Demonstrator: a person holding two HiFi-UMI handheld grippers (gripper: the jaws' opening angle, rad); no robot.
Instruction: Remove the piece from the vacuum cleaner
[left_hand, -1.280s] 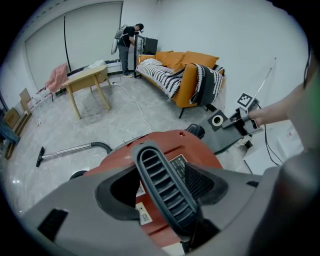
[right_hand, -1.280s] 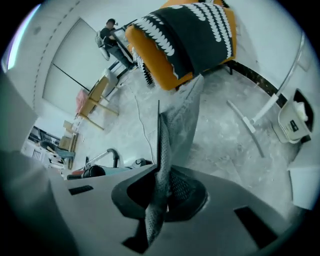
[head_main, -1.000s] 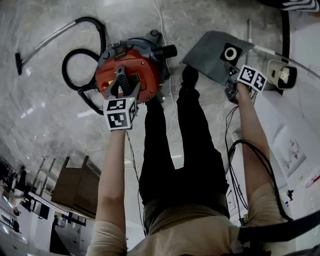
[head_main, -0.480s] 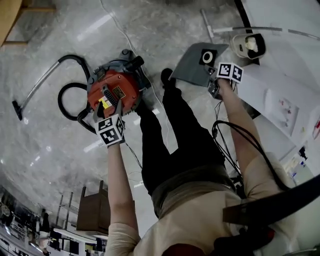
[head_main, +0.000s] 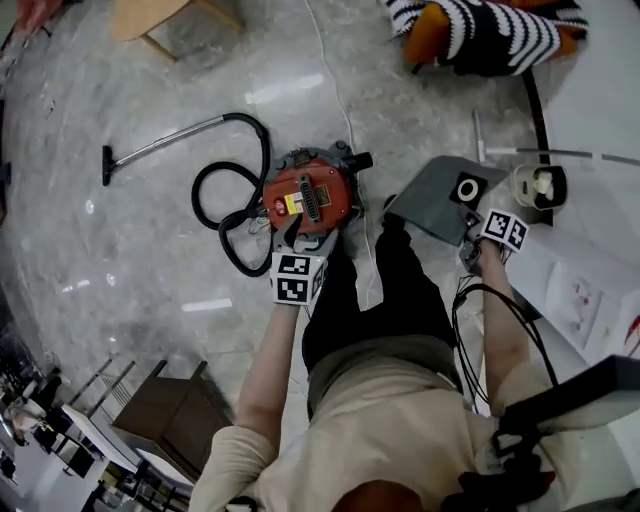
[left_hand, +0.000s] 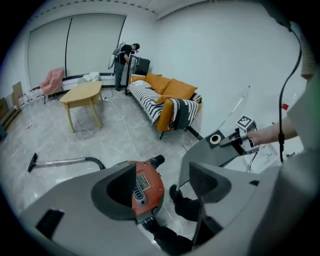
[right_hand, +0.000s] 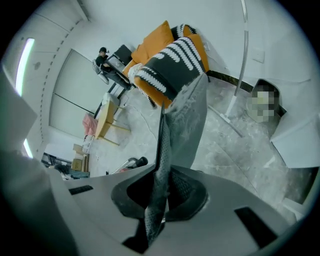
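The right gripper (right_hand: 161, 192) is pinching the bag (head_main: 440, 200), holding it off the floor, right of the vacuum (head_main: 310, 195). The left gripper (left_hand: 162, 185) is gaping empty above the vacuum. Removal is looking done.

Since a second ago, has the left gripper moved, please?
Yes. The left gripper has withdrawn from the vacuum cleaner toward the person; its jaws have just been opening, nothing between them.

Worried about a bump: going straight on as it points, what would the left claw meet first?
Most likely the red vacuum cleaner, framed by the left claw, whose jaws have just been opening on nothing; the person's shoe lies close beside.
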